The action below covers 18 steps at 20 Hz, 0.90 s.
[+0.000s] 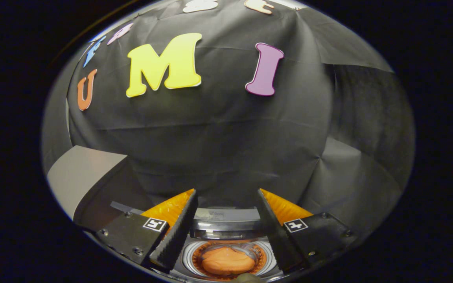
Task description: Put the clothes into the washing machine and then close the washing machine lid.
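My gripper (pixel 226 196) is open, its two fingers spread wide with nothing between them. Below and between the fingers I look down into the washing machine's round drum (pixel 226 257). An orange piece of clothing (pixel 226 260) lies bunched at the bottom of the drum. The machine's grey rear rim (pixel 226 224) runs just beyond the drum opening. A grey panel (pixel 83 177) stands raised to the left of the left finger; it looks like the open lid.
The black cloth wall (pixel 226 149) hangs close behind the machine and fills the space ahead. The raised grey panel blocks the left side. A small dark-olive shape (pixel 246 278) pokes in at the drum's near edge.
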Each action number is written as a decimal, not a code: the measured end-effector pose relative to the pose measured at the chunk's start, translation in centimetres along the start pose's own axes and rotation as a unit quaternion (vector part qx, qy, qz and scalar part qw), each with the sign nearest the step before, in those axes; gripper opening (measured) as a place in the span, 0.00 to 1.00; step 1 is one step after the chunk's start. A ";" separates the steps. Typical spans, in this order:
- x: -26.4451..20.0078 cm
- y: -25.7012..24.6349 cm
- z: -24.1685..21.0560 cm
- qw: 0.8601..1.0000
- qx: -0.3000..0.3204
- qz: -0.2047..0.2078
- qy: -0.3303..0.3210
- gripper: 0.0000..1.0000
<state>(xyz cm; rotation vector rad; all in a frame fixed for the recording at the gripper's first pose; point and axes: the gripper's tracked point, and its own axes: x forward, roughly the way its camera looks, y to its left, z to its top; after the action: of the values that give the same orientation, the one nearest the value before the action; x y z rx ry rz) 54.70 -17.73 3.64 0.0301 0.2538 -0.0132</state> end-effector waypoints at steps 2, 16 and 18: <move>-0.5 0.0 -0.4 1.000 0.000 0.000 0.002 0.93; -4.5 -0.1 -9.7 0.998 -0.028 -0.015 0.048 0.94; -5.1 0.0 -11.0 0.998 -0.022 -0.009 0.057 0.94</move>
<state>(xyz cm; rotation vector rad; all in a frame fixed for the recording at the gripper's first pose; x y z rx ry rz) 46.96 -17.31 -5.71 -0.0148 0.3684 -0.0244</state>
